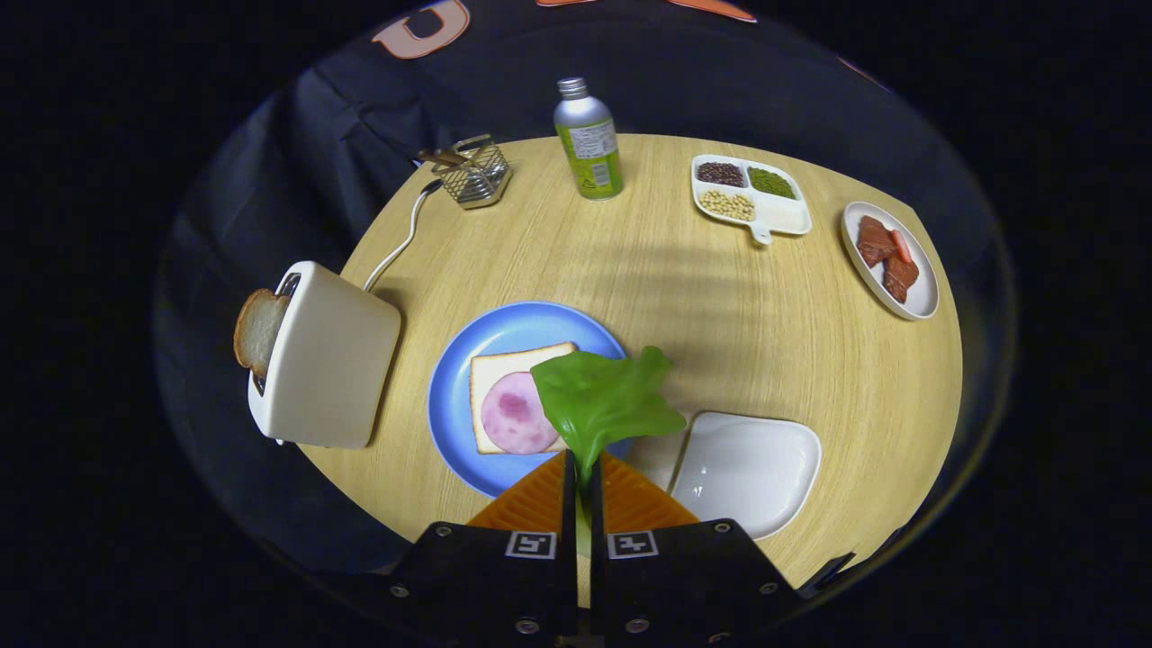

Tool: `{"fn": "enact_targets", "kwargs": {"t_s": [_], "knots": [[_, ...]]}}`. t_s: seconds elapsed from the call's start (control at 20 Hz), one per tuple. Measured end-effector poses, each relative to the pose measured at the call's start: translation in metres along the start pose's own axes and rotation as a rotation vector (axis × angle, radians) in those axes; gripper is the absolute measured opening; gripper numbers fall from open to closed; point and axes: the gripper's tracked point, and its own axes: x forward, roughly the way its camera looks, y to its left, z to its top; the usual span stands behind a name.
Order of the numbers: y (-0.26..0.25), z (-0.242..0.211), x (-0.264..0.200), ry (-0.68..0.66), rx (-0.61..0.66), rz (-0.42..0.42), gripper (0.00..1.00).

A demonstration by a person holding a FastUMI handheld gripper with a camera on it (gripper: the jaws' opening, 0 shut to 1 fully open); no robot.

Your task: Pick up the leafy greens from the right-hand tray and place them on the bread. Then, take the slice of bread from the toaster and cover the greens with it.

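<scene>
My gripper (582,475) is shut on the stem of a green lettuce leaf (605,396), which hangs in the air just ahead of the fingers. The leaf overlaps the right edge of a bread slice (502,371) topped with a pink ham round (513,412), lying on a blue plate (450,396). Right of the fingers sits the white tray (747,468), bare inside. At the table's left edge stands a white toaster (324,355) with a bread slice (258,329) sticking out of its slot.
A green bottle (589,139) and a wire basket (477,173) stand at the far side of the round wooden table (720,315). A divided dish of beans (749,196) and a plate of meat pieces (891,256) lie far right. The toaster cord (400,238) trails back.
</scene>
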Motion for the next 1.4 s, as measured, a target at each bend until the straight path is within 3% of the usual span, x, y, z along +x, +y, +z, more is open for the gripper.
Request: {"fn": "enact_targets", "kwargs": {"t_s": [0.55, 0.85, 1.05, 1.2, 1.4], "knots": [[0.061, 0.020, 0.031, 0.031, -0.040, 0.077, 0.08], [0.065, 0.025, 0.046, 0.025, -0.086, 0.046, 0.10], [0.062, 0.027, 0.049, 0.016, -0.108, 0.014, 0.21], [0.061, 0.030, 0.044, 0.006, -0.126, -0.001, 0.37], [0.067, 0.044, 0.023, -0.036, -0.128, -0.026, 0.47]]}}
